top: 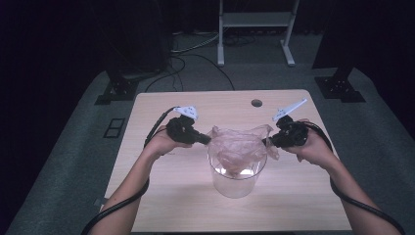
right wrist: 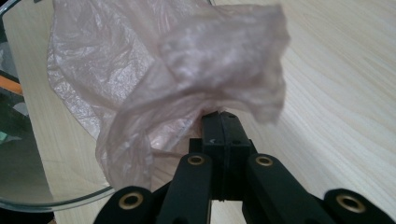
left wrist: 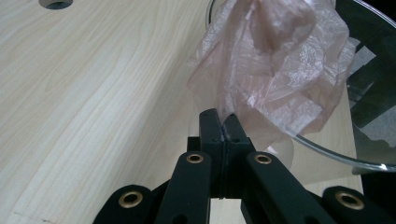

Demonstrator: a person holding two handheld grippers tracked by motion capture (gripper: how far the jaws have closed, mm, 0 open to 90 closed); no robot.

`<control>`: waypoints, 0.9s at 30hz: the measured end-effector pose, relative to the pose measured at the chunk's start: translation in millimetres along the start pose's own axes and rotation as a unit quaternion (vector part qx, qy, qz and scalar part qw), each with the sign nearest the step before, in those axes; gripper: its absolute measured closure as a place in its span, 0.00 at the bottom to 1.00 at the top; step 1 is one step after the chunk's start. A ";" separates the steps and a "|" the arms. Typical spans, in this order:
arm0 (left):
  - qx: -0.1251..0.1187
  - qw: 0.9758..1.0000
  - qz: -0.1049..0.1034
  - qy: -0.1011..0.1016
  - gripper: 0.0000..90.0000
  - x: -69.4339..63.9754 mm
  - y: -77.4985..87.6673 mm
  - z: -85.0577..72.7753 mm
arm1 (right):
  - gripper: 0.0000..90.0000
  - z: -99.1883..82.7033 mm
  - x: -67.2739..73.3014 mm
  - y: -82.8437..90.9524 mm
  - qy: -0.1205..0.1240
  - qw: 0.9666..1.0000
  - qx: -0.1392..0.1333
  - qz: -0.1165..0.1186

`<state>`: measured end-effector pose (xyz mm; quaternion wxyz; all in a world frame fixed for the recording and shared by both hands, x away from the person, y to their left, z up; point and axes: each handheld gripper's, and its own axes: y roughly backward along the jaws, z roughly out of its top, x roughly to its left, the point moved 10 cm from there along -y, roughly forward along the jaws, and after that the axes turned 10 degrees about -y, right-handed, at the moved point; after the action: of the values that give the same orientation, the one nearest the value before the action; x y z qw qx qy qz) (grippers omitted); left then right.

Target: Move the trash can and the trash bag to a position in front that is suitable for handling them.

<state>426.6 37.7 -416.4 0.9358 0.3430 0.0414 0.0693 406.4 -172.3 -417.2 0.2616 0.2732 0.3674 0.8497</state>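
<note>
A clear round container (top: 237, 172) stands on the light wooden desk (top: 161, 196), about midway between its left and right edges and a little nearer the person's edge than the far one. A thin, pinkish, crinkled plastic bag (top: 241, 145) sits in the container's mouth, its loose upper part spilling over the rim on both sides. The left gripper (top: 207, 140) comes in from the left side of the desk and meets the bag at the container's left rim; in the left gripper view its two black jaws stand pressed together, with the bag's edge (left wrist: 261, 88) pinched at their tips — the film rises from there and drapes over the glassy rim (left wrist: 327, 151). The right gripper (top: 268, 142) comes in from the right and holds the bag at the opposite rim; in the right gripper view its jaws are likewise closed tight, a fold of the bag (right wrist: 187, 79) caught between them, with the container's curved rim (right wrist: 60, 201) at lower left. A small round hole (top: 256, 103) lies in the desk near its far edge — well apart from the container.
</note>
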 end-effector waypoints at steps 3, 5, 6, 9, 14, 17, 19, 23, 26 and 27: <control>-0.002 1.000 0.000 0.006 1.00 3.3 -2.1 -1.1 | 1.00 -0.8 -0.2 -1.1 -0.004 1.000 -0.001 0.003; -0.006 1.000 0.001 0.016 1.00 6.4 -3.4 -1.8 | 1.00 -1.4 -1.1 -1.7 -0.009 1.000 -0.003 0.007; -0.009 1.000 0.001 0.020 1.00 8.0 -4.8 -2.5 | 1.00 -1.6 -1.8 -2.4 -0.012 1.000 -0.004 0.009; -0.012 1.000 0.001 0.026 1.00 10.8 -8.0 -3.3 | 1.00 -2.0 -3.1 -5.9 -0.019 1.000 -0.007 0.015; -0.016 0.999 -0.001 0.036 1.00 13.0 -12.1 -4.4 | 1.00 -1.6 -5.1 -10.0 -0.025 1.000 -0.005 0.010; -0.022 0.999 0.002 0.043 0.99 14.4 -8.8 -3.8 | 1.00 -2.3 -6.1 -9.2 -0.028 1.000 -0.006 0.012; -0.026 0.999 0.000 0.041 0.93 13.0 -3.6 -3.5 | 0.96 -3.8 -6.3 -6.0 -0.031 0.999 -0.008 0.019; -0.037 0.999 -0.005 0.032 0.80 6.8 12.2 0.2 | 0.85 -8.0 -8.0 7.8 -0.031 0.999 -0.025 0.025; -0.036 0.999 -0.002 0.028 0.72 2.6 24.7 2.8 | 0.80 -11.9 -7.2 20.8 -0.025 0.999 -0.036 0.027; -0.037 0.999 -0.001 0.024 0.71 0.8 28.5 4.0 | 0.79 -13.2 -6.3 25.4 -0.023 0.999 -0.039 0.027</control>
<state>425.0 56.8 -394.9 0.9465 0.3068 0.0620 0.0785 396.0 -197.7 -407.0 0.2576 0.2923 0.3202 0.8635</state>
